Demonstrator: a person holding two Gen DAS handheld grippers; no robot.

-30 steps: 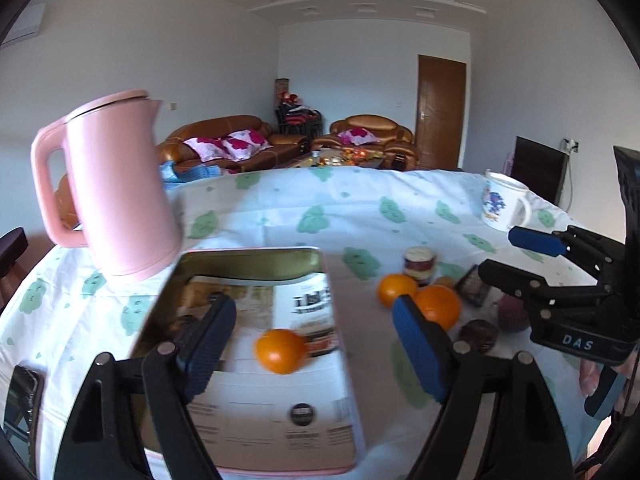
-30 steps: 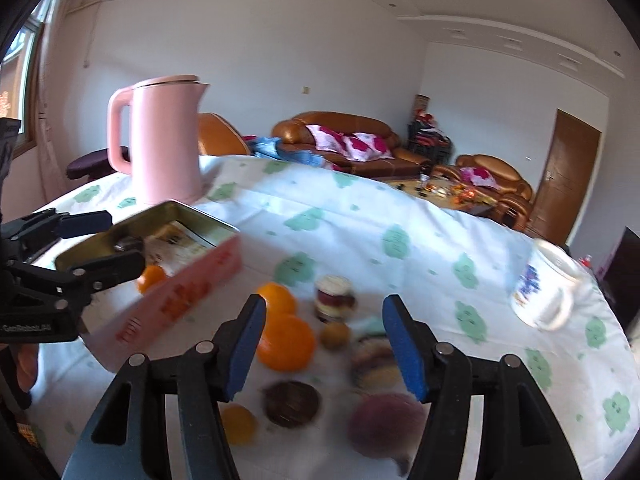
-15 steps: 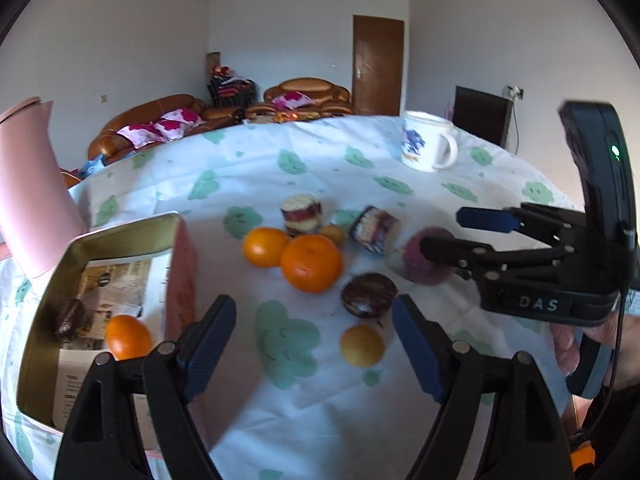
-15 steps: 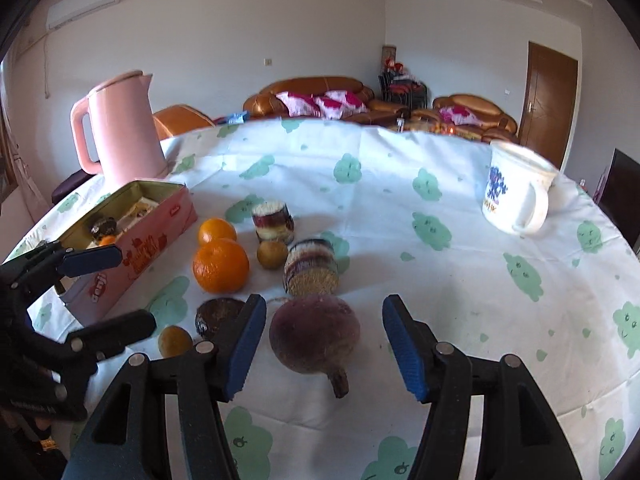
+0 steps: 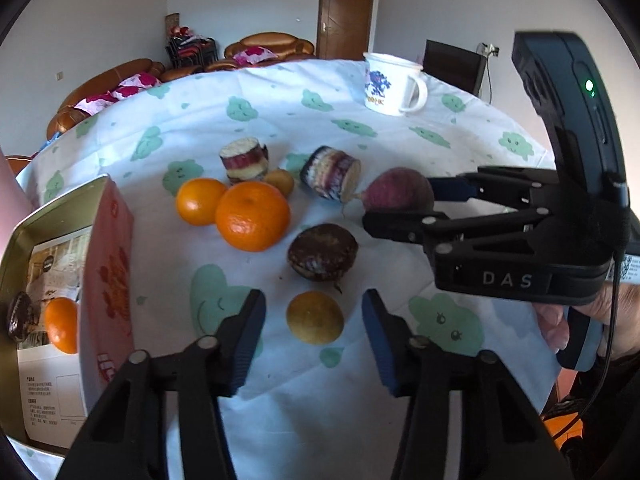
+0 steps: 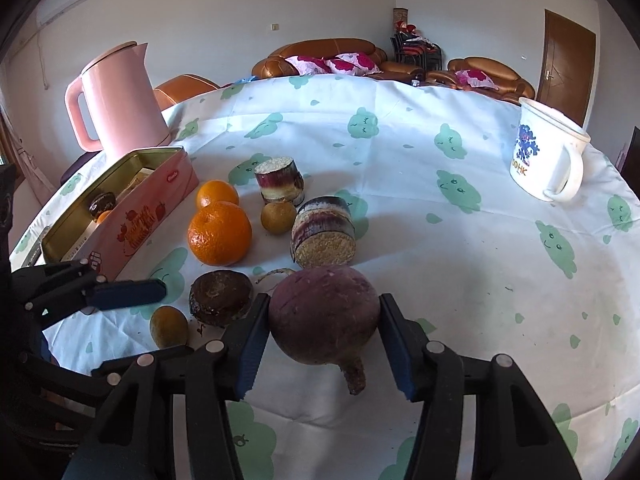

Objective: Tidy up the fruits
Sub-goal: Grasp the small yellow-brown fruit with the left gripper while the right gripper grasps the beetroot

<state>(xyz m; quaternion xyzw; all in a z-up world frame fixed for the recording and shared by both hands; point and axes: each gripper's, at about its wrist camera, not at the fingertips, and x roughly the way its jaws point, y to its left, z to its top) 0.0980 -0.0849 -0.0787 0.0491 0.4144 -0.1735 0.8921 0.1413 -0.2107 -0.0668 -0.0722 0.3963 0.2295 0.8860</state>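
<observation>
Left wrist view: the left gripper (image 5: 314, 336) is closing around the small yellowish citrus (image 5: 315, 317), which sits directly between its pads, untouched.

Right wrist view: the right gripper (image 6: 323, 354) is closing on the beetroot (image 6: 324, 316), pads against its sides, stalk pointing back toward the hand.

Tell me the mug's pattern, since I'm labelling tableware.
The mug is white with a blue floral print and small orange lettering below it, clearest in the right wrist view.
</observation>
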